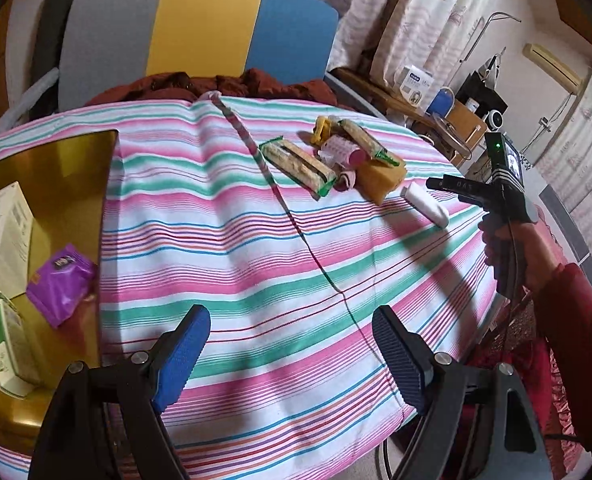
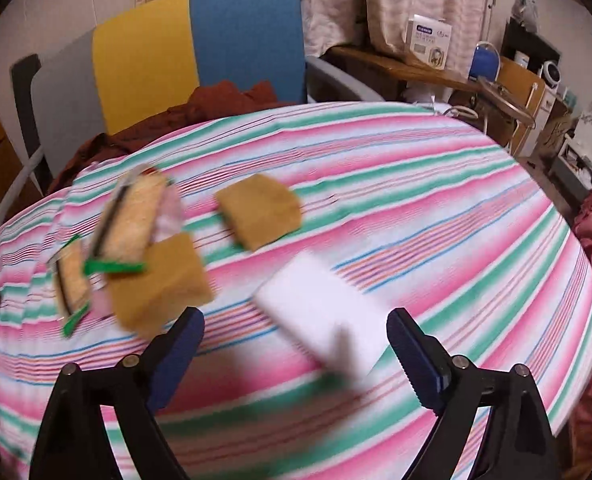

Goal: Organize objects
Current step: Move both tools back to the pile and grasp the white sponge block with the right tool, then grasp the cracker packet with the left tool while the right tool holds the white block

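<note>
A golden tray point(image 1: 76, 184) at the left of the striped table holds a white box point(image 1: 2, 232), a purple packet point(image 1: 60, 284) and a green-and-white box point(image 1: 6, 344). My left gripper point(image 1: 292, 344) is open and empty over the cloth, right of the tray. A pile at the far side has two wrapped biscuit packs point(image 1: 296, 164), a pink roller point(image 1: 336, 150), a yellow clip point(image 1: 321, 130) and a brown sponge point(image 1: 380, 178). A white block point(image 2: 324, 312) lies just ahead of my open, empty right gripper point(image 2: 296, 328). The right wrist view is blurred.
A second brown sponge point(image 2: 260, 210) lies apart on the cloth. A chair point(image 1: 200, 28) with grey, yellow and blue panels stands behind the table with a dark red garment point(image 1: 224, 84) on it. A cluttered shelf point(image 2: 436, 68) is at the back right.
</note>
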`<state>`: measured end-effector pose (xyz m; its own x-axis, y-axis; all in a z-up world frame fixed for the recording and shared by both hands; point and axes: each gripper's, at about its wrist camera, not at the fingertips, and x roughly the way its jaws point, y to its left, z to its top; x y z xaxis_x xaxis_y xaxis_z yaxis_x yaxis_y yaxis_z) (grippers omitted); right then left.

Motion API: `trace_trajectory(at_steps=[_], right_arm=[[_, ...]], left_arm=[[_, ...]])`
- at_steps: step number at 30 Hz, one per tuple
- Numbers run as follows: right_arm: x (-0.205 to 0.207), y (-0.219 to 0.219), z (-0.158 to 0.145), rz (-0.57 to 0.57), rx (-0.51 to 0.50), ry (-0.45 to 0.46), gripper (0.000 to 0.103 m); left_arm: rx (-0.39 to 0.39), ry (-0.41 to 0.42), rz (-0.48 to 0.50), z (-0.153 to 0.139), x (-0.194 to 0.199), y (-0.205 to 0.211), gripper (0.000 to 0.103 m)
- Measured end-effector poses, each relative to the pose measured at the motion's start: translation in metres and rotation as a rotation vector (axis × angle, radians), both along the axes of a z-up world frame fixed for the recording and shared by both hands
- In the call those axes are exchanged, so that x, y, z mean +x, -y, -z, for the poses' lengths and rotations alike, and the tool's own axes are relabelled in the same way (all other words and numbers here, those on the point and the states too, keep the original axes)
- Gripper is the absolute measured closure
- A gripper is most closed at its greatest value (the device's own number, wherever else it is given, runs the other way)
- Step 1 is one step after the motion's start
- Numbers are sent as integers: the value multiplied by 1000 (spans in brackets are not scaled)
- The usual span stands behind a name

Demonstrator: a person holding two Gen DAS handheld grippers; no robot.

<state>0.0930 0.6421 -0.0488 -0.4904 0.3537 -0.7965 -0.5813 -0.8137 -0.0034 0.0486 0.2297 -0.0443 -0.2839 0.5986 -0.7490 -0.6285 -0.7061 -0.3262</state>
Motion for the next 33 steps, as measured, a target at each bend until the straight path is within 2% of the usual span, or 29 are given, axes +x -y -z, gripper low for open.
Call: trace_trajectory(at_steps=[6,11,14,17,19,26,29,33], right_arm=[[-16,-25,20,-70,83,57,4],[-24,-34,40,-92,17,131,4],[-26,-35,43,-109,-36,124,5],[-27,-35,47,-119,-86,126,12],[-26,-33,47,-110,-73,141,18],[-19,-32,43,-84,-111,118,23],[-18,-28,39,-107,-164,79,24],[-20,-21,36,-148,-185,58,24]], left_arm=[[-20,16,13,3,-4,-16,18],[-27,19,14,5,-12,-34,18],[-23,32,17,7,-19,-48,18],[-23,45,15,9,-28,-63,18],[-25,47,7,10,-35,-72,18],[-43,62,-52,14,-68,-111,18],[-51,87,-88,17,-86,-130,18],[-84,119,-143,25,-111,-154,18]])
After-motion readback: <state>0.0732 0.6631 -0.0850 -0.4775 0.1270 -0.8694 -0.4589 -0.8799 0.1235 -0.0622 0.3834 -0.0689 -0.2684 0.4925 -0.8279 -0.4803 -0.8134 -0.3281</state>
